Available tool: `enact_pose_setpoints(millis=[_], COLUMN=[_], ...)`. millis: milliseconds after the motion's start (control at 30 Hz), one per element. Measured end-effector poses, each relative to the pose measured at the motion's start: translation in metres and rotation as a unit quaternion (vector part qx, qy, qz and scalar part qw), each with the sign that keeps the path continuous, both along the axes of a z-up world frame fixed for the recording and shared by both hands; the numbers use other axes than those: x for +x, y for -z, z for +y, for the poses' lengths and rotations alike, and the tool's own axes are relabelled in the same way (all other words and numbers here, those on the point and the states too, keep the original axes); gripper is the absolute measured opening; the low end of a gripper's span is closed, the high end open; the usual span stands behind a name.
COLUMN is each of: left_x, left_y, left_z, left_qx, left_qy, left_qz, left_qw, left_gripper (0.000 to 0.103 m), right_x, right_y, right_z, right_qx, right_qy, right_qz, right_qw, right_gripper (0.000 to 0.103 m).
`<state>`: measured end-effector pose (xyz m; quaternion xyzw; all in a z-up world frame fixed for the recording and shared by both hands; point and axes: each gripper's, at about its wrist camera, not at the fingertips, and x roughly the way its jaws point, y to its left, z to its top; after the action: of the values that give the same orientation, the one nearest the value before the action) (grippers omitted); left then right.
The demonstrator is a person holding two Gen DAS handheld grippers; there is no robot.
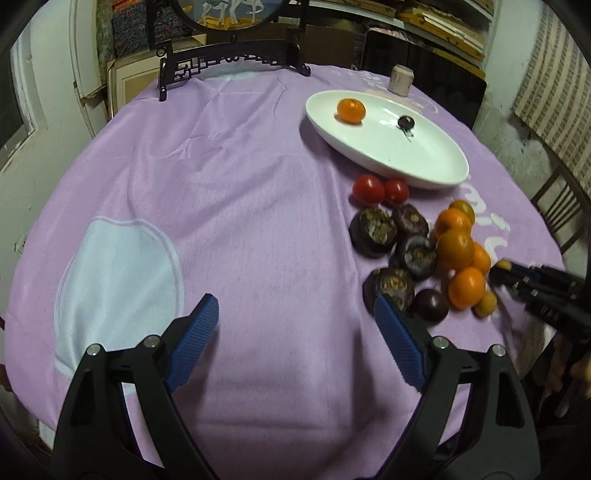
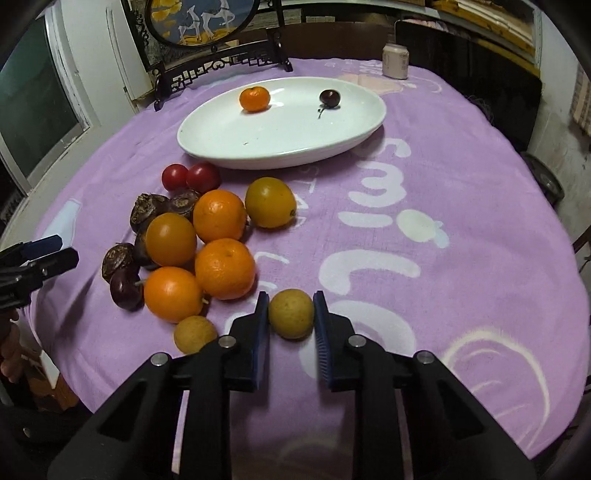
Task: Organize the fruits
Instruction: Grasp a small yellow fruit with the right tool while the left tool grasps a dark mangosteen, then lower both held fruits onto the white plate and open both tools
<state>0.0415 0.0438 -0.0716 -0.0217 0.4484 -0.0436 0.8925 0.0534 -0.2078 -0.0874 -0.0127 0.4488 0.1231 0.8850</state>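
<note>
My right gripper (image 2: 291, 314) is shut on a small yellow-brown fruit (image 2: 291, 314) just above the purple cloth; a second one (image 2: 195, 334) lies to its left. A pile of oranges (image 2: 224, 267), dark mangosteens (image 2: 147, 208) and two red tomatoes (image 2: 202, 177) lies beyond. The white oval plate (image 2: 280, 147) holds one orange (image 2: 254, 98) and a dark cherry (image 2: 329, 98). My left gripper (image 1: 295, 314) is open and empty over bare cloth, left of the pile (image 1: 454, 247). The plate (image 1: 424, 162) shows at upper right in the left wrist view.
A dark carved stand with a round picture (image 2: 201, 22) stands at the table's back edge. A small pale jar (image 2: 395, 61) stands behind the plate. A chair (image 1: 561, 210) is at the right of the table.
</note>
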Motion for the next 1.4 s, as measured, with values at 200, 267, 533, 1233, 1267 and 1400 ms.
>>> enact_pose_setpoints(millis=[200,267,533,1233,1267,1400], left_x=[0.005,0.01,0.024,0.018,0.023,0.056], left_y=[0.017,0.023,0.028,-0.023,-0.027,-0.045], left_z=[-0.021,-0.031,-0.075,-0.038,-0.04,-0.047], left_qx=[0.014,0.01,0.04,-0.027,-0.023,-0.019], left_qy=[0.036,0.048,0.076,0.058,0.062,0.082], left_qz=[0.02,0.027,-0.008,-0.039,-0.045,-0.054], left_qw=[0.9991,0.9984,0.9963,0.9972,0.9968,0.995], left_gripper=[0.088,0.088,0.057,0.039,0.039,0.039], right_x=[-0.005,-0.006,-0.01,0.002,0.006,0.028], right_y=[-0.005,-0.005,-0.006,-0.025,-0.028,-0.048], right_z=[-0.006,-0.005,-0.012,-0.012,-0.011,-0.004], right_qx=[0.014,0.018,0.038,0.064,0.062,0.055], right_qy=[0.008,0.005,0.012,0.0,-0.001,-0.019], right_qz=[-0.001,0.0,0.003,-0.012,-0.016,-0.036], right_qw=[1.0,1.0,0.999,0.998,0.998,0.998], right_gripper=[0.025,0.025,0.025,0.025,0.025,0.025])
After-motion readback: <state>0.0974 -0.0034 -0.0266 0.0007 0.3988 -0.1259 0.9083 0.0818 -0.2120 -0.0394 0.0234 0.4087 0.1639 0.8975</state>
